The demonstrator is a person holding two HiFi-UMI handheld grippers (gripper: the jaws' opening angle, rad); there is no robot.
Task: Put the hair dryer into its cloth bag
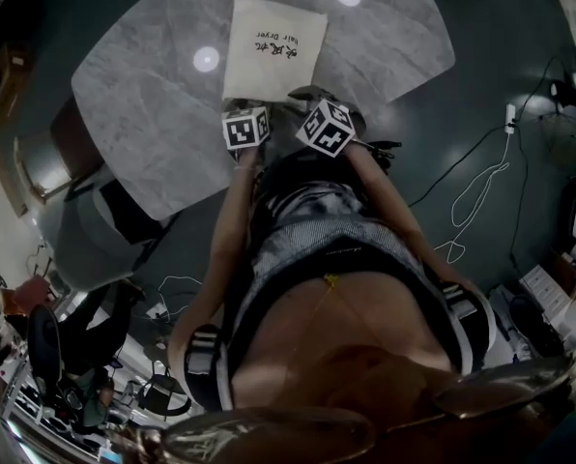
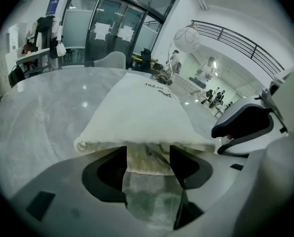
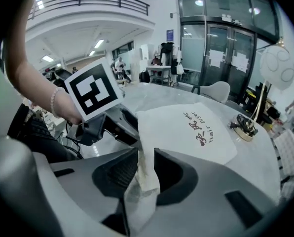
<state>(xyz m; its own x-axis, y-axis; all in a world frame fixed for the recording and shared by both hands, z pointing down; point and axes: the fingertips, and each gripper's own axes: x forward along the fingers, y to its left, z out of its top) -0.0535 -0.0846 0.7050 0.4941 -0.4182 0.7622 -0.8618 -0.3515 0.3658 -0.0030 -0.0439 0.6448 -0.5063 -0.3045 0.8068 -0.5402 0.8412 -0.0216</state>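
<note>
A cream cloth bag point(image 1: 272, 46) printed "Hair Dryer" lies on the grey marble table point(image 1: 143, 114), its near hem towards me. My left gripper point(image 1: 257, 104) and right gripper point(image 1: 302, 98) sit side by side at that hem. In the left gripper view the bag point(image 2: 142, 115) bulges upward, and its hem lies in the wide gap of the left gripper point(image 2: 148, 157). In the right gripper view a fold of the bag point(image 3: 186, 127) hangs loose between the parted jaws of the right gripper point(image 3: 146, 169). No hair dryer shows in any view.
A coiled cord and plug point(image 3: 244, 125) rest on the table beyond the bag. Chairs point(image 1: 56, 158) stand at the table's left side. A white cable point(image 1: 476, 191) trails over the floor to the right. The table's near edge runs just below both grippers.
</note>
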